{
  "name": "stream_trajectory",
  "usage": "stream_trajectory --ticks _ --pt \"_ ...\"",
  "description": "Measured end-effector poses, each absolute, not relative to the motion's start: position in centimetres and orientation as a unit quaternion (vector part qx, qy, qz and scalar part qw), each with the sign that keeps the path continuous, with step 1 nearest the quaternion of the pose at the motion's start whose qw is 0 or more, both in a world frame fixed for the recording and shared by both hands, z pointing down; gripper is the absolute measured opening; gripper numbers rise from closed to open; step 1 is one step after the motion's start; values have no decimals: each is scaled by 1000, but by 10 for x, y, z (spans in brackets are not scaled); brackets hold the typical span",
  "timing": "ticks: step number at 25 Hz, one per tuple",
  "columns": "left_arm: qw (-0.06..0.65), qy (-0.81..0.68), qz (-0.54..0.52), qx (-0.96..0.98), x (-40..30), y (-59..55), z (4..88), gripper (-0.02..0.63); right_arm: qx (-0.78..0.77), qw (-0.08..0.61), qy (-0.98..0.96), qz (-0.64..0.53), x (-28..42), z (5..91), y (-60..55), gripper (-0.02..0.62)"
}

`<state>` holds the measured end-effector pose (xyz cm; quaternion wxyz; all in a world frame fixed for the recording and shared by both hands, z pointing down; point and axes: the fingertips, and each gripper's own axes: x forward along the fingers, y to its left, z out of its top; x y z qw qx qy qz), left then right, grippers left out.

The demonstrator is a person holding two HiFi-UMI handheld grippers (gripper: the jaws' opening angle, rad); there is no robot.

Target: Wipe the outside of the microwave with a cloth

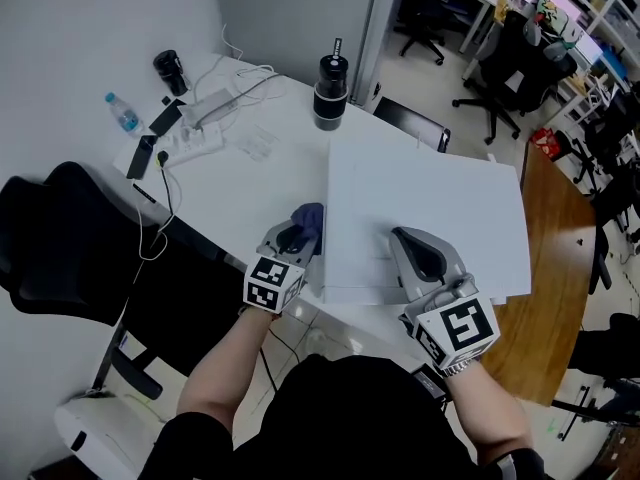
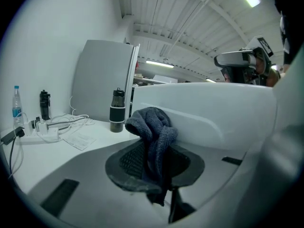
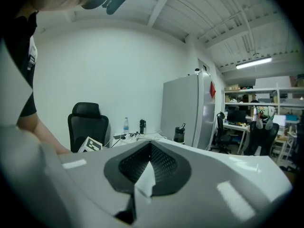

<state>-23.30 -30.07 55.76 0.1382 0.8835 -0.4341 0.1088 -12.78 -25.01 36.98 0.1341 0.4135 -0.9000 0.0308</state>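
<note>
Much wiping seems left: the left gripper (image 1: 299, 231) pinches the cloth (image 1: 309, 217) at the microwave's (image 1: 440, 198) nine-o'clock side, the right gripper (image 1: 404, 237), closed on nothing, over its six-o'clock edge.

Bright, even ceiling-strip light; fisheye-dark corners in 2 tool views.

a white rounded tabletop (image 1: 250, 198) is set into a corner of plain pale grey walls (image 1: 90, 28). a black high-backed office chair (image 1: 60, 238) is placed at its left side. brown wooden flooring (image 1: 555, 258) is seen to the right, with black swivel chairs (image 1: 510, 63) grouped farther back. the white beamed ceiling (image 3: 180, 8) is lit by a fluorescent tube (image 3: 253, 62).
</note>
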Motion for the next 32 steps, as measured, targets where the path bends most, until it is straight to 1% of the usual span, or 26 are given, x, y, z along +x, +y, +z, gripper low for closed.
stream_trajectory --ticks 20,28,32 --pt "150 -441 129 875 -237 -389 584 87 466 141 -872 43 -100 378 -271 2" --pt "159 -447 139 869 -239 -404 588 88 481 142 -864 44 -89 378 -274 2" --pt "158 -452 128 868 -248 -405 575 89 478 141 -866 43 -92 375 -276 2"
